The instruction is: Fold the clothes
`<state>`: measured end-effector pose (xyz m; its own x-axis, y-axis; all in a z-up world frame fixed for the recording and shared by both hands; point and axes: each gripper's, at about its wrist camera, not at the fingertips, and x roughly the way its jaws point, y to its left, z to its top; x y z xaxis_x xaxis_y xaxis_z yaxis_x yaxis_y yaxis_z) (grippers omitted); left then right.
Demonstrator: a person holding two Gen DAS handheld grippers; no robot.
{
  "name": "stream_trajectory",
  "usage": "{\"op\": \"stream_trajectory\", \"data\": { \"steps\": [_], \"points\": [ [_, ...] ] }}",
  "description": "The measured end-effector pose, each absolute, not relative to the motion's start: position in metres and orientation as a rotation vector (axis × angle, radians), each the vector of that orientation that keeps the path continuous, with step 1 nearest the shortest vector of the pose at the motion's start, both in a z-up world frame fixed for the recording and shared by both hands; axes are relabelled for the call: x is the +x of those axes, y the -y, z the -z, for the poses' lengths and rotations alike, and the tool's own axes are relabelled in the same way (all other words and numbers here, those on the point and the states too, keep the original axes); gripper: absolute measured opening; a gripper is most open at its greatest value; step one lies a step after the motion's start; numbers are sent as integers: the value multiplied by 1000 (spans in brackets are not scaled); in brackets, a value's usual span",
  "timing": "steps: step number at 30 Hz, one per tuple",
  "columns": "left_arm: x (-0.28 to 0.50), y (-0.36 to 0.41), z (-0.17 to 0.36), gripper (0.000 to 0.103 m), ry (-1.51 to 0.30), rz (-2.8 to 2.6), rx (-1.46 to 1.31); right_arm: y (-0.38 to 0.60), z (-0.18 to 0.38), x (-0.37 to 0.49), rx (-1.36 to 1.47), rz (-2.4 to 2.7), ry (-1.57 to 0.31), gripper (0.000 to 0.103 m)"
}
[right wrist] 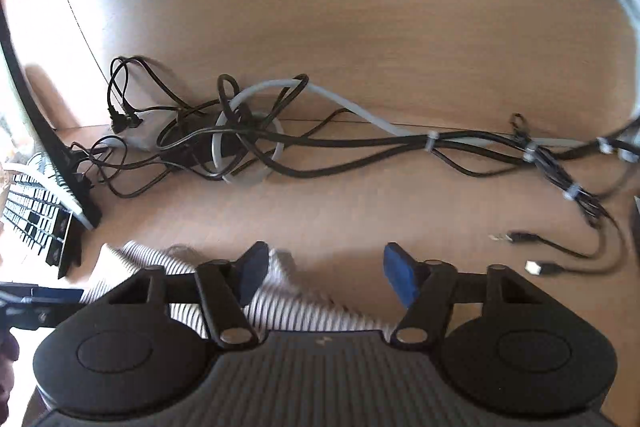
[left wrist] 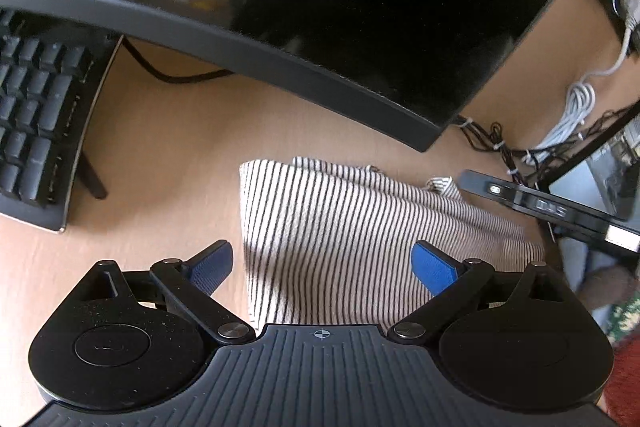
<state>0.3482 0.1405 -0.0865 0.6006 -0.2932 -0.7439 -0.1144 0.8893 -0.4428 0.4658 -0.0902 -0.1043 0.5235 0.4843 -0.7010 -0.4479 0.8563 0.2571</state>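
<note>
A striped garment (left wrist: 352, 235), soft knit in thin black and cream lines, is lying folded into a rough rectangle on the pale wood-grain desk (left wrist: 160, 155), just below the glossy black monitor (left wrist: 320, 7) that is looming over it. The left gripper (left wrist: 323, 267) is hanging wide open above the cloth, ribbed blue pads (left wrist: 434, 267) spread apart and gripping nothing. Over on the right wrist view, the right gripper (right wrist: 325, 273) is also gaping, empty, with the garment's far edge blurring beneath its left finger. Beyond it a tangle of black and grey cables (right wrist: 256, 135) is sprawling against the desk's back panel. A dark keyboard (left wrist: 36, 115) is running off the left edge.
</note>
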Motion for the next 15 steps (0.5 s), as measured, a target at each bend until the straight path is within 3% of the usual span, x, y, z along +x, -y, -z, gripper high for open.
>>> {"op": "stream_trajectory", "data": {
  "steps": [4,7,10,15],
  "points": [
    [343,-147,88,99,-934,91,-506,78,121,479,46,-615,-912,46],
    [333,-155,86,99,-925,102,-540,70,120,466,-10,-663,-910,16],
    [323,-167,84,99,-908,123,-593,63,107,443,-99,-673,-856,8],
    [305,-189,64,99,-844,224,-683,88,38,375,-80,-731,-734,6]
  ]
}}
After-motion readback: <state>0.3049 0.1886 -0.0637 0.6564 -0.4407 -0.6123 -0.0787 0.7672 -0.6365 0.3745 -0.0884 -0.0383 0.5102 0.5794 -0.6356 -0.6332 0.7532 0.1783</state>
